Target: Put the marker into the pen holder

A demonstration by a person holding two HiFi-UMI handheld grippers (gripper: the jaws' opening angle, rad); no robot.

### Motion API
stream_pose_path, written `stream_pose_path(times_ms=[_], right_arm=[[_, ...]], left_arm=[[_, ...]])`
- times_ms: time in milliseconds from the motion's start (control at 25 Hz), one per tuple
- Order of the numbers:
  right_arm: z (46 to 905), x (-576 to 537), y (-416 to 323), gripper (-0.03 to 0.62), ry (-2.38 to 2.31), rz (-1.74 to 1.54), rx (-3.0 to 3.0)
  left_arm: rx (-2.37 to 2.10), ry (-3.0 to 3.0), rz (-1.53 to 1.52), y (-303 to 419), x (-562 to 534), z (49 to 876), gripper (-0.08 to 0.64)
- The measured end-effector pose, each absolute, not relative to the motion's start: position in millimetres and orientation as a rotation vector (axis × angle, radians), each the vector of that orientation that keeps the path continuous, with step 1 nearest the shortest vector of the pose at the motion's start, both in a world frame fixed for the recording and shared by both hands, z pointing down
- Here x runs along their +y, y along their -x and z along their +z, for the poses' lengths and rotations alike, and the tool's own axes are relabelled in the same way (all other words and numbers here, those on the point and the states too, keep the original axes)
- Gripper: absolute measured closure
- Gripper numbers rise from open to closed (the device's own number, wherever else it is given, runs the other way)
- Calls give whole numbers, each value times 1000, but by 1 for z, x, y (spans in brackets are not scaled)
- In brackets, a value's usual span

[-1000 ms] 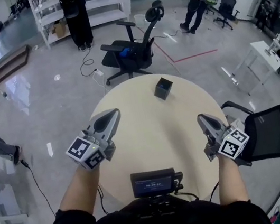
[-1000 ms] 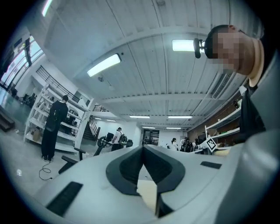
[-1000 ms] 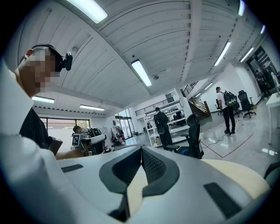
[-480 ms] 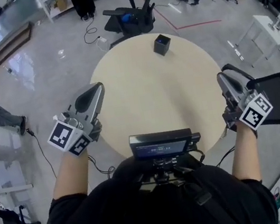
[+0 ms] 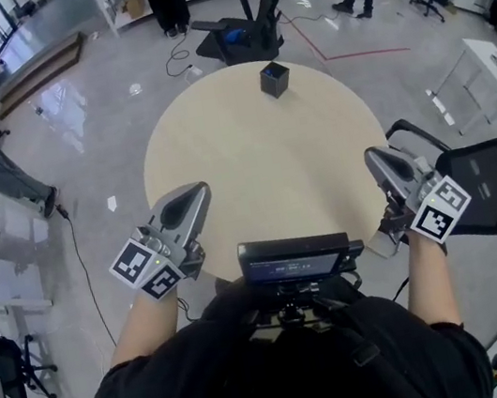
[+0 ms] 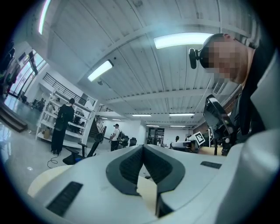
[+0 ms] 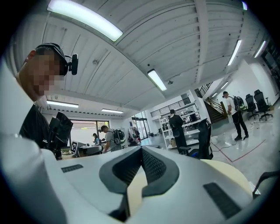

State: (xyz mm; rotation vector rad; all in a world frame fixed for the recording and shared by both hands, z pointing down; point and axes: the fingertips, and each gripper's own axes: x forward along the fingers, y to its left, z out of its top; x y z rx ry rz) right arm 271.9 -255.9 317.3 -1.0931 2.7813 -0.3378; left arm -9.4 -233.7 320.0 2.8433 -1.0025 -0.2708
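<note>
Left gripper (image 5: pixel 198 191) and right gripper (image 5: pixel 374 155): jaws closed tip to tip, both empty, held at the near left and right edges of the round table (image 5: pixel 252 164). Pen holder (image 5: pixel 275 78) stands upright at the far edge, well apart from both.

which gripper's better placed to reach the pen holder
Left, barely: left gripper and right gripper both shut, empty, similarly far from the pen holder; left sits further over the table.

I find no words, brands or numbers I can read: the cubes (image 5: pixel 147 268) on my left gripper (image 5: pixel 198 193) and right gripper (image 5: pixel 374 157) bear only black-and-white square marker patterns, and whatever the screen (image 5: pixel 293 260) at my chest shows is too small to make out.
</note>
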Motion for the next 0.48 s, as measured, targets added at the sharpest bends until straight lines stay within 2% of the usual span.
stream_pose_path(times_ms=[480], right_arm=[[315,-250,-263,588,1114,-319,2725]], left_arm=[[-932,-2915,-292,13,-232,307,563]])
